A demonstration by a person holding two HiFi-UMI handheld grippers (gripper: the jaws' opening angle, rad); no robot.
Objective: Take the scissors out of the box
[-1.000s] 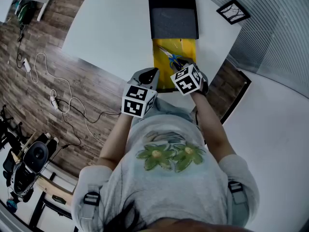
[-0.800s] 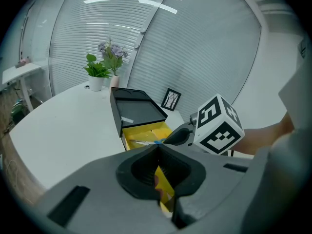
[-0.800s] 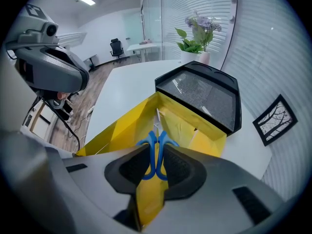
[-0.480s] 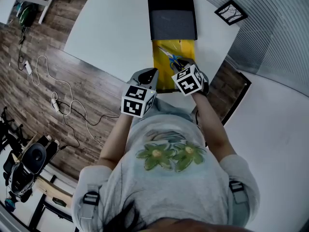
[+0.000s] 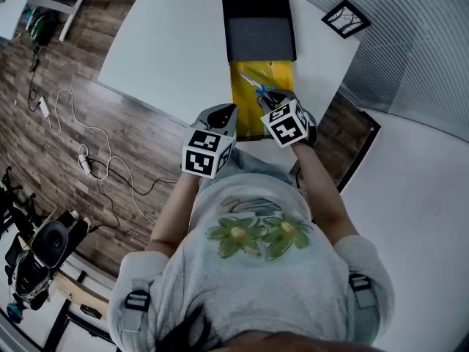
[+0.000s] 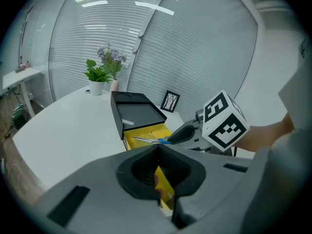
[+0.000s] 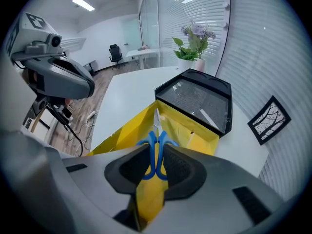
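1. The scissors point(image 7: 156, 130) are light, stiff steel with smooth blue plastic loops. I judge the loops the safest hold, since the thin blades would slip and the points could catch the card wall.
2. My right gripper point(image 7: 157, 147) is closed narrow on those blue loops, one finger point(image 7: 129, 167) pressing each side. The blades point away from me, along the floor of the yellow box point(image 7: 117, 135).
3. From the head view the scissors point(image 5: 258, 88) are inside the yellow box point(image 5: 282, 72), toward its near end, not yet lifted clear.
4. My left gripper point(image 6: 157, 150) is drawn together at the box's near left corner. It appears to pinch the yellow wall to steady it.
5. The box's black lid point(image 5: 260, 24) lies just beyond the yellow box's far end.
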